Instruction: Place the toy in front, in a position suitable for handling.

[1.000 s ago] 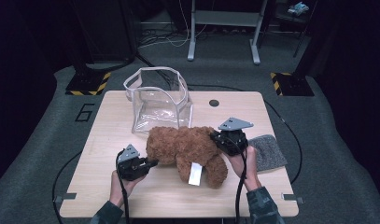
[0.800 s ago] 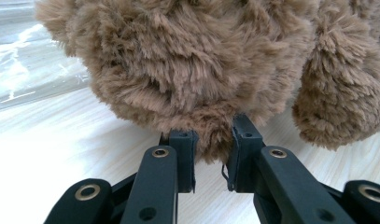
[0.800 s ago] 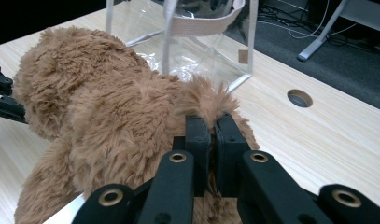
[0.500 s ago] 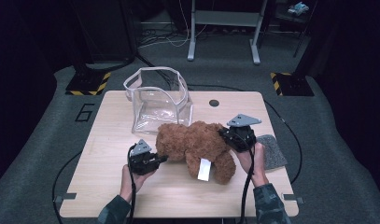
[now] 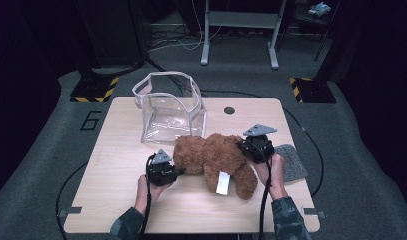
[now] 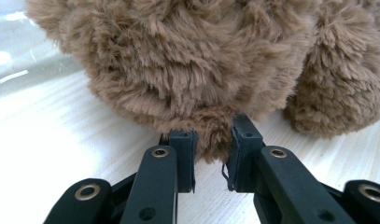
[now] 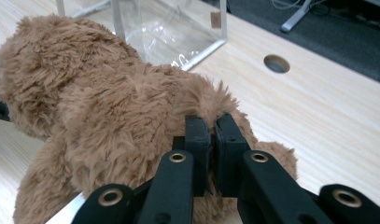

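Two tools [image 5: 178,171] [image 5: 239,145] level, clamped on teddy bear [image 5: 213,157].

A teddy bear [image 5: 211,157] of shaggy brown plush, its long pile matted in clumps, lies on a table [image 5: 116,165] of pale wood-grain laminate with a smooth, faintly shiny surface. A white fabric or paper tag [image 5: 222,183] hangs from the toy. Near the far edge stands a box [image 5: 166,107] of clear glossy plastic that catches glints of light. At the right edge rests a grey pad [image 5: 292,162] with a coarse, matt weave. The left gripper [image 6: 211,156] and right gripper [image 7: 212,140] show matt black plastic jaws with brass-coloured metal rivets; grey carpet [image 5: 356,165] covers the floor.
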Motion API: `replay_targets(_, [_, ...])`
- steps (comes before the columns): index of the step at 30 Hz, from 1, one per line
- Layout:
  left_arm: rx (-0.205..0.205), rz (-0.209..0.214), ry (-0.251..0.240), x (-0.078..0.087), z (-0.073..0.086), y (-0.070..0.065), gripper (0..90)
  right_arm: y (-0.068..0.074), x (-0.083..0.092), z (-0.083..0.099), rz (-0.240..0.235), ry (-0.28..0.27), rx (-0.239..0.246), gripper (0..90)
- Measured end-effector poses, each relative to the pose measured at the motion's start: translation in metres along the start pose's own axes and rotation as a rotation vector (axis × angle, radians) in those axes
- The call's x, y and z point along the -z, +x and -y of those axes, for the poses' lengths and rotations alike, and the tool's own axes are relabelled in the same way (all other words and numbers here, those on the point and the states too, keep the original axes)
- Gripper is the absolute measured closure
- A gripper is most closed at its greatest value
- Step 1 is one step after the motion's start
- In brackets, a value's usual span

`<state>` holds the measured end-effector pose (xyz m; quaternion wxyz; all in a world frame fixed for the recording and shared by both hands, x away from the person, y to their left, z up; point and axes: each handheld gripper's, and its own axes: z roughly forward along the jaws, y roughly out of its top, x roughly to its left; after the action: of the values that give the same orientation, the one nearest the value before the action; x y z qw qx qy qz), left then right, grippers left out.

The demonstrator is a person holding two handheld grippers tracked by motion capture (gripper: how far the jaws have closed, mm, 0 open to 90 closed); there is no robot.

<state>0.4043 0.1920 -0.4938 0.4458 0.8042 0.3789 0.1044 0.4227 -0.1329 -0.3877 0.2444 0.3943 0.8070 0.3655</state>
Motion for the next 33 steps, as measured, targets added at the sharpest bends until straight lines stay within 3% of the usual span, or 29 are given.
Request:
replay_targets(2, [0.013, 0.006, 0.008, -0.002, 0.003, 0.002, 75.2, 0.001, -0.004, 0.002, 0.001, 0.022, -0.005, 86.2])
replay_targets(6, [-0.001, -0.001, 0.008, -0.001, 0.005, 0.001, 75.1, 0.002, -0.010, 0.007, 0.004, 0.035, -0.032, 86.2])
replay_targets(10, [-0.003, 0.002, 0.015, 0.001, 0.006, -0.002, 74.9, 0.003, -0.016, 0.011, 0.012, 0.082, -0.047, 85.9])
replay_targets(17, [0.014, 0.014, 0.010, 0.002, 0.010, -0.005, 73.3, 0.000, -0.025, 0.019, 0.008, 0.101, -0.068, 84.8])
replay_targets(22, [0.022, 0.010, 0.016, 0.003, 0.010, -0.004, 65.0, -0.004, -0.029, 0.022, -0.006, 0.102, -0.102, 80.8])
replay_targets(24, [0.025, 0.010, 0.019, 0.005, 0.011, -0.002, 55.0, -0.005, -0.027, 0.022, -0.005, 0.094, -0.118, 70.1])
replay_targets(27, [0.052, -0.014, 0.000, 0.010, 0.011, -0.002, 35.4, -0.010, -0.021, 0.023, -0.015, 0.084, -0.138, 48.1])
replay_targets(28, [0.043, -0.015, 0.003, 0.014, 0.011, 0.000, 30.3, -0.013, -0.017, 0.024, -0.018, 0.076, -0.146, 38.3])
replay_targets(33, [0.069, -0.041, -0.017, 0.028, 0.010, 0.007, 18.6, -0.017, -0.001, 0.031, -0.034, 0.069, -0.188, 19.9])
